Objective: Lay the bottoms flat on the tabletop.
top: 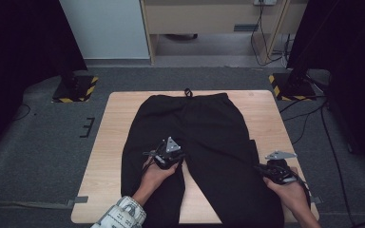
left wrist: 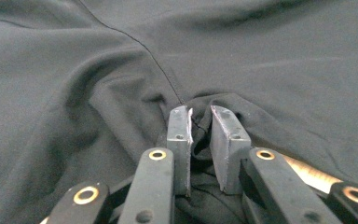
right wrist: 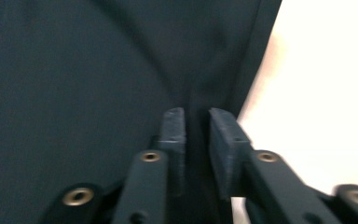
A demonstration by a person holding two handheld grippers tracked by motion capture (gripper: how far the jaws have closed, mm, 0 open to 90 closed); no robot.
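Observation:
Black sweatpants (top: 195, 123) lie flat on the wooden table (top: 111, 128), waistband and drawstring at the far side, legs toward me. My left gripper (top: 167, 152) sits at the crotch, between the two legs. In the left gripper view it (left wrist: 200, 114) is shut on a bunched fold of the fabric (left wrist: 261, 56) beside the seam. My right gripper (top: 259, 167) is at the outer edge of the right-hand leg. In the right gripper view its jaws (right wrist: 196, 114) stand nearly together over the edge of the dark cloth (right wrist: 74, 70), with bare table (right wrist: 326, 70) to the right.
Bare wood shows left and right of the pants. Grey carpet surrounds the table, with yellow-and-black striped stand bases (top: 76, 88) at both far corners, cables (top: 309, 114) on the right and a wooden cabinet (top: 209, 19) behind.

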